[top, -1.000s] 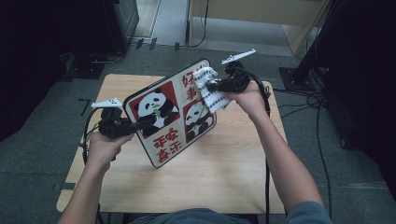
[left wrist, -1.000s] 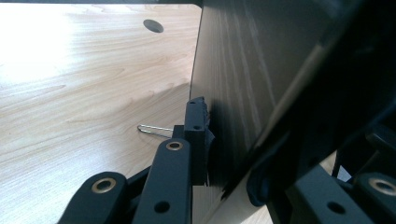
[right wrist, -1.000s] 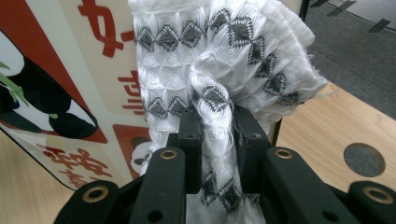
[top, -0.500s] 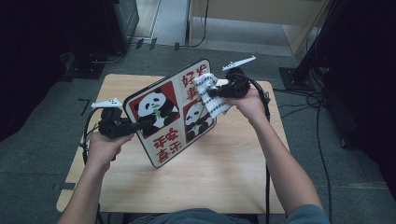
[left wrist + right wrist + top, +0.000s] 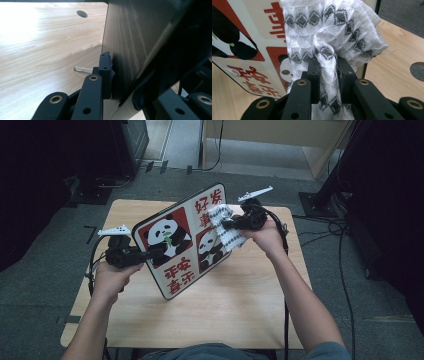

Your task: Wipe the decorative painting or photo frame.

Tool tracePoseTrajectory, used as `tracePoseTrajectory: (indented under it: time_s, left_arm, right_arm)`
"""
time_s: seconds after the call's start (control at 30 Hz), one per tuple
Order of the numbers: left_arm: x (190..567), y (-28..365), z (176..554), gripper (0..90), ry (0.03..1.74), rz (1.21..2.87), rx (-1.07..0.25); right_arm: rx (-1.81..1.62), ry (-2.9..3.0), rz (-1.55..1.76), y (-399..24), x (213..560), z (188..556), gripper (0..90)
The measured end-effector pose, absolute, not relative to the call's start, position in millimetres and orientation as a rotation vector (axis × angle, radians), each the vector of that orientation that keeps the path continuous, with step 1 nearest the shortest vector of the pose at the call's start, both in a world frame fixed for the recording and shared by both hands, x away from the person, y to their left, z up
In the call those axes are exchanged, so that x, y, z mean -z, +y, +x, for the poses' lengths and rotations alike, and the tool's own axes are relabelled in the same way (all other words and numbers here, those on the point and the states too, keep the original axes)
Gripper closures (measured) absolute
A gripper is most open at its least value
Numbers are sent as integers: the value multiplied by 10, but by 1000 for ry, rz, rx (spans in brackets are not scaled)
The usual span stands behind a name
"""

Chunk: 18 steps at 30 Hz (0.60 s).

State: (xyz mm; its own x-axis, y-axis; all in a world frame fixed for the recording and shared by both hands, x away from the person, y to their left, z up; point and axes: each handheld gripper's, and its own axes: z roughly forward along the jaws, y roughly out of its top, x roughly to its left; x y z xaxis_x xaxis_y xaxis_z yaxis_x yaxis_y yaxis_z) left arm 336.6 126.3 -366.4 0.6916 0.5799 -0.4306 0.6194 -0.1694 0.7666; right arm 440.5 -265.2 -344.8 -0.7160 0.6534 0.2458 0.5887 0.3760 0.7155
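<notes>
Cloth (image 5: 329, 45) weave shows clamped in right hand-held gripper (image 5: 328, 67) view.

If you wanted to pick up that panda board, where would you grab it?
By a thin edge, coming from the side. The panda board is a flat panel held tilted above the table, so its face gives nothing to pinch. The left gripper already clamps its left edge, one jaw on each face.

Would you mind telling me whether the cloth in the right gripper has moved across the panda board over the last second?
Yes. The cloth has slid down the panda board a little, from beside the upper red characters toward the small panda, held in the right gripper.
</notes>
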Motion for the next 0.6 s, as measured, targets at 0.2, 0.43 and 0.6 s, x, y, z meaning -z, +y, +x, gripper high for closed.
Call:
tracePoseTrajectory:
  time_s: [0.2,0.43,0.6]
  left_arm:
    - [3665,1264,3367,775,945,1839,48]
    - [3665,1263,3367,775,945,1839,47]
    - [3665,1264,3367,775,943,1840,46]
  right_arm:
    - [-1275,2549,1155,-2655,3507,4390,765]
    - [-1277,2557,1161,-2672,3576,4380,765]
    - [-1269,2570,1169,-2681,3621,4368,764]
